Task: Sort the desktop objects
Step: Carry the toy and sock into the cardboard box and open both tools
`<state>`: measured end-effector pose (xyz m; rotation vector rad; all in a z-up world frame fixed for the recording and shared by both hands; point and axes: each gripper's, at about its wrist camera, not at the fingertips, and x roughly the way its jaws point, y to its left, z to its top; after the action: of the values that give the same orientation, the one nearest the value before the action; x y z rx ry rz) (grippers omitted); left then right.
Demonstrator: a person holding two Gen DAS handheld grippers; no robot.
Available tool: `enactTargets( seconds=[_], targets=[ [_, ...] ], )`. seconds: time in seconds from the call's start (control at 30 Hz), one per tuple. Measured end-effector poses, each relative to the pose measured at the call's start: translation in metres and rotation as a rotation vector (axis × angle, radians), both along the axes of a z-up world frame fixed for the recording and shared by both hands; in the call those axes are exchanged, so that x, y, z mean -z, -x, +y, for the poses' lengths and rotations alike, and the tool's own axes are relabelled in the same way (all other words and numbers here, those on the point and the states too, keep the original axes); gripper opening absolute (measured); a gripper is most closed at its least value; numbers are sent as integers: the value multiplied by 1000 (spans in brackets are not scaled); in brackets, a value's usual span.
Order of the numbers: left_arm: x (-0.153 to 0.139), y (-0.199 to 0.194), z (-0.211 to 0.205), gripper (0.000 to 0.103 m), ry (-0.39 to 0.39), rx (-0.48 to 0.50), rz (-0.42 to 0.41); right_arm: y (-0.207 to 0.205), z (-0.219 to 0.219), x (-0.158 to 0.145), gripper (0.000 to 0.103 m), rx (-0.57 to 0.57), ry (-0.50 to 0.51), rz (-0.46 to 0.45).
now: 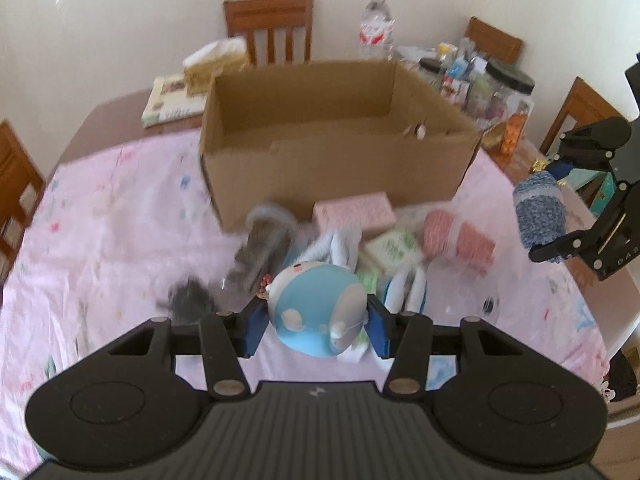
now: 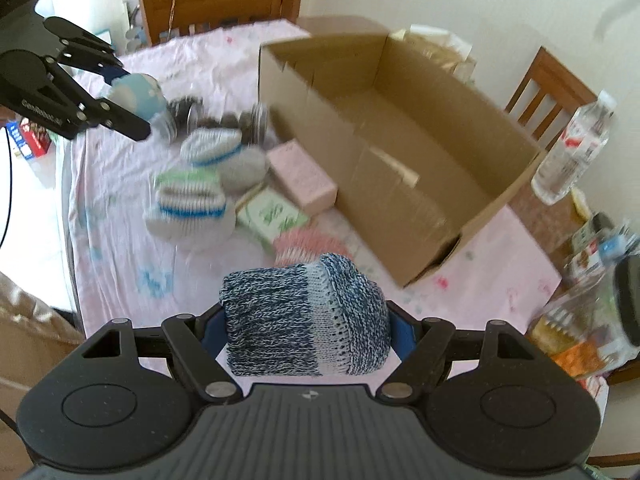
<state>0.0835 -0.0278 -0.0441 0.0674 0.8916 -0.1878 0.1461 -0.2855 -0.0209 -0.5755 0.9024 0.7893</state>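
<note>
My left gripper [image 1: 316,320] is shut on a light blue round toy [image 1: 314,308], held above the pink cloth in front of the pile. The right wrist view also shows that toy [image 2: 138,94] in the left gripper [image 2: 120,100] at upper left. My right gripper [image 2: 308,332] is shut on a rolled blue-and-white knitted sock [image 2: 306,316], seen at the right edge of the left wrist view as the sock [image 1: 540,212]. An open cardboard box [image 1: 340,144] stands behind the pile; its inside [image 2: 400,152] looks nearly empty.
On the pink cloth [image 2: 120,248] lie a pink box [image 2: 302,178], a green-printed packet [image 2: 272,214], white-and-blue socks [image 2: 192,212], a pink knitted roll [image 1: 460,240] and dark jars [image 1: 260,248]. A water bottle [image 2: 572,152], jars [image 1: 508,92] and wooden chairs [image 1: 268,24] surround the table.
</note>
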Motion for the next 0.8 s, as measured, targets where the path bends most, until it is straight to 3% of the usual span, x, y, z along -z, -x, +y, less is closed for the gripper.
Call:
enactTargets(
  seconds=[0.43,0.8],
  targets=[
    [-46,-83,-5,51,-21,139,-113,-40,25,-44,81,66,-37,-123],
    [-45,-148,-1,51,-18,214,-120,-92,57,-49,81,102,-43,-130]
  ],
)
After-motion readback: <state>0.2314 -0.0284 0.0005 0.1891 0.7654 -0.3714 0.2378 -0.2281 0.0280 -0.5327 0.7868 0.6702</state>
